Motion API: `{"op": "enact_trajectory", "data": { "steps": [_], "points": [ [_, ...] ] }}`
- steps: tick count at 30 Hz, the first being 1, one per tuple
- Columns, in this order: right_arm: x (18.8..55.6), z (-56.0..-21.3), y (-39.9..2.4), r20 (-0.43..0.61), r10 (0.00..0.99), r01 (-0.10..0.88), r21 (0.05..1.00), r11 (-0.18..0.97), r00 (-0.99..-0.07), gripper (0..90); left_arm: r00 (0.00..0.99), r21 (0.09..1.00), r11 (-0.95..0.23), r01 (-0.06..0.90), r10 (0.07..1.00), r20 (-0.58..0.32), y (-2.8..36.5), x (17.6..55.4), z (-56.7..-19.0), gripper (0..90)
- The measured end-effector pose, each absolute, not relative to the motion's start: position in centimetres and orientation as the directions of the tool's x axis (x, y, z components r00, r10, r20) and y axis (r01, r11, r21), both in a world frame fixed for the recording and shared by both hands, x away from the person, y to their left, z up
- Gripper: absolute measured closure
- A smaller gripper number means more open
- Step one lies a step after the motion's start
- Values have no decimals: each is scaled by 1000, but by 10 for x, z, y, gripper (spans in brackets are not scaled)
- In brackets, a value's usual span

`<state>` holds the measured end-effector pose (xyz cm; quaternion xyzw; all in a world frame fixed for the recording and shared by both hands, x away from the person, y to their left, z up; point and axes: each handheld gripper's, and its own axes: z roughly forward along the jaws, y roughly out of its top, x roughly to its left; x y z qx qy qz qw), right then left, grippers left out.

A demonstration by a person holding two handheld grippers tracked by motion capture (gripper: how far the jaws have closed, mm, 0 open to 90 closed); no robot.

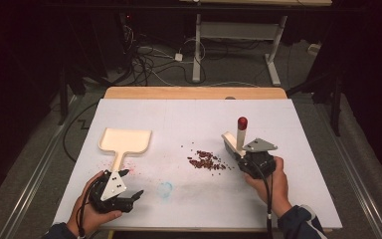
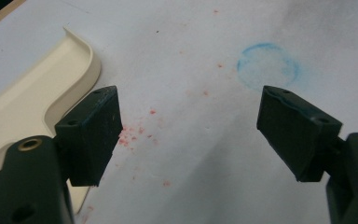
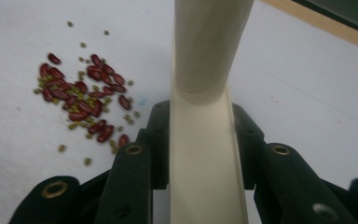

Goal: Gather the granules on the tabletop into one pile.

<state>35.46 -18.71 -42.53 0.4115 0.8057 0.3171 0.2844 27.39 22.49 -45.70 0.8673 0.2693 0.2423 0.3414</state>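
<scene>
A cream dustpan (image 1: 126,141) lies flat at the left of the white-covered table (image 1: 189,114), its handle pointing toward me. My left gripper (image 1: 132,183) is open just right of that handle's end, nothing between its jaws. In the left gripper view the dustpan (image 2: 32,98) lies beside the left jaw of the gripper (image 2: 191,130). A pile of red beans and small green ones (image 1: 206,160) lies mid-table. My right gripper (image 1: 241,152) is shut on a cream brush (image 1: 240,133) with a red tip, held upright right of the beans (image 3: 81,98). The brush (image 3: 205,93) rises between that gripper's (image 3: 200,140) jaws.
A faint blue ring stain (image 1: 165,189) marks the sheet near the front, seen as a blue ring (image 2: 268,65) ahead of the right jaw. Pink specks (image 2: 130,135) dot the sheet near the dustpan. Beyond the table's wooden far edge (image 1: 194,92), cables and a white desk frame (image 1: 238,35).
</scene>
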Motion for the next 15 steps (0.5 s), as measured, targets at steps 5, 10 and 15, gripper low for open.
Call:
{"op": "enact_trajectory", "data": {
  "steps": [5,10,15],
  "points": [
    [353,-430,-161,-223,850,475,748,464,-478,678,738,725,-621,298,632,237,225,273,-456,216],
    [355,-434,-134,-226,858,457,768,449,-462,678,739,727,-619,297,631,235,225,273,-456,216],
    [359,-436,-113,-255,850,420,781,462,-461,678,740,731,-616,294,630,233,226,273,-455,216]
  ]
}}
